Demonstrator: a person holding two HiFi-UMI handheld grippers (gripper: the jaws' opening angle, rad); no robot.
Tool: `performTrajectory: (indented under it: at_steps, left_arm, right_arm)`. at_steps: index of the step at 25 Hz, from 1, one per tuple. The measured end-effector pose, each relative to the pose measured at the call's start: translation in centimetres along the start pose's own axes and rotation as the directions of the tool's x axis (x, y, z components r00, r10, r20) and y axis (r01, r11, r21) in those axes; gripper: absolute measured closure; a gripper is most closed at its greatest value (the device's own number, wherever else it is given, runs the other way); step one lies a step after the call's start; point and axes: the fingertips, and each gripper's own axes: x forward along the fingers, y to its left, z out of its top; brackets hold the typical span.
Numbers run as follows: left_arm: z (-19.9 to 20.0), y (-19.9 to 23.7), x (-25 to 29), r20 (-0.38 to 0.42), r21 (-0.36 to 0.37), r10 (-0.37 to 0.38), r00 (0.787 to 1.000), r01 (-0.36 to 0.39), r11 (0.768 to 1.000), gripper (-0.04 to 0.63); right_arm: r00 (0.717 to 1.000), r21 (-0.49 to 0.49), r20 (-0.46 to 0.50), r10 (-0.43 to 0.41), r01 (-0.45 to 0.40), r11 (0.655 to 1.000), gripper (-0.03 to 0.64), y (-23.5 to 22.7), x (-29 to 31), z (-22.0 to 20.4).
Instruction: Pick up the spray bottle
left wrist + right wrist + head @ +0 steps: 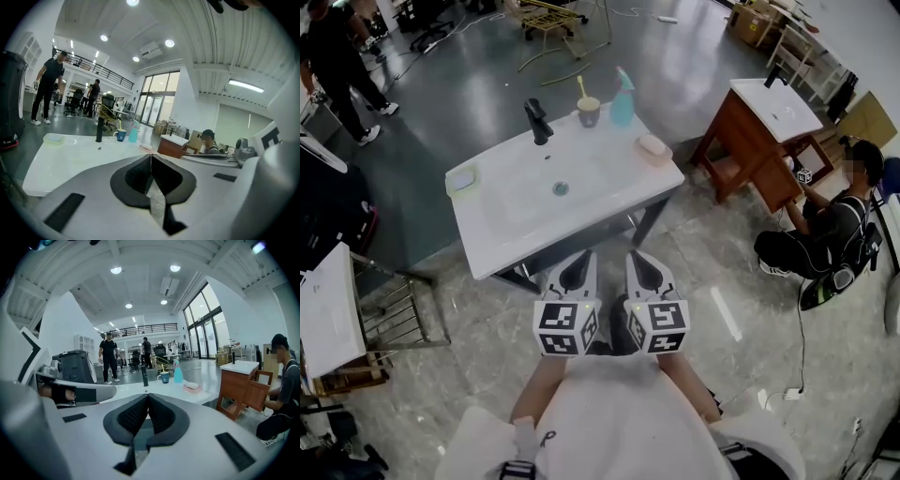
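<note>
Two pairs of jaws are pressed together with nothing between them: the left gripper (151, 158) and the right gripper (147, 398) sit side by side, close to the person's body and just short of the near edge of the white washbasin surface (502, 246). The task therefore looks barely begun. Nothing is grasped yet, and the whole job is left: opening one pair of jaws, reaching across the basin, closing on the bottle and lifting it. The turquoise spray bottle (622, 101) stands upright at the far edge of the surface, well apart from both grippers. Just beside it is a mug (589, 112) holding what looks like a yellow toothbrush. Nearer, to the right, a pink soap dish (653, 146) carries a pale bar. At the left corner lies a pale green tray (461, 180), its contents too small to tell.
</note>
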Motion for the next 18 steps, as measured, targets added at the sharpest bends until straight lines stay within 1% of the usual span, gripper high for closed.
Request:
performTrajectory:
  at_steps: [7, 18]
  left_arm:
    - [0.8, 0.7, 1.7, 0.007, 0.001, 0.013, 1.0, -0.013, 1.0, 0.569]
    - [1.7, 0.6, 6.8, 0.002, 0.002, 0.017, 1.0, -0.017, 1.0, 0.569]
  right_arm:
    - [1.0, -0.012, 0.005, 0.008, -0.008, 1.0, 0.592, -1.2, 1.9, 0.8]
    - [1.0, -0.008, -0.002, 0.009, -0.009, 1.0, 0.592, -5.2, 5.3, 1.5]
